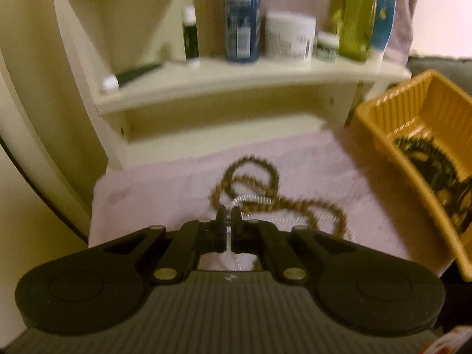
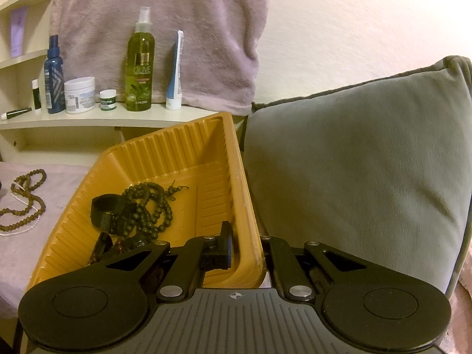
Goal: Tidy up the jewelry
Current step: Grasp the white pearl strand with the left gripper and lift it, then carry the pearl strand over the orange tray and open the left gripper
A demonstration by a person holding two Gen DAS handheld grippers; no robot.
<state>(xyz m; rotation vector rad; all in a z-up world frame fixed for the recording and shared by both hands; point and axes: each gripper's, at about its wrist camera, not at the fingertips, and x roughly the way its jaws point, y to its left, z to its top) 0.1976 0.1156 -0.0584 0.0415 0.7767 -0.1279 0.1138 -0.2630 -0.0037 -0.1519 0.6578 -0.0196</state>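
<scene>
The left gripper [image 1: 228, 213] is clenched on a thin silver chain [image 1: 253, 199] lying with brown beads [image 1: 250, 177] on the pink towel [image 1: 165, 194]. At three o'clock, the right gripper [image 2: 246, 243] clamps the yellow tray [image 2: 177, 150] wall; dark beads [image 2: 153, 206] inside.

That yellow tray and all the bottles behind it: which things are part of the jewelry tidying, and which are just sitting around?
Part of the job:
- yellow tray
- dark bead bracelets in it
- brown bead necklace on the pink towel
- thin silver chain

Just lying about:
- olive spray bottle
- blue bottle
- white jar
- grey cushion
</scene>
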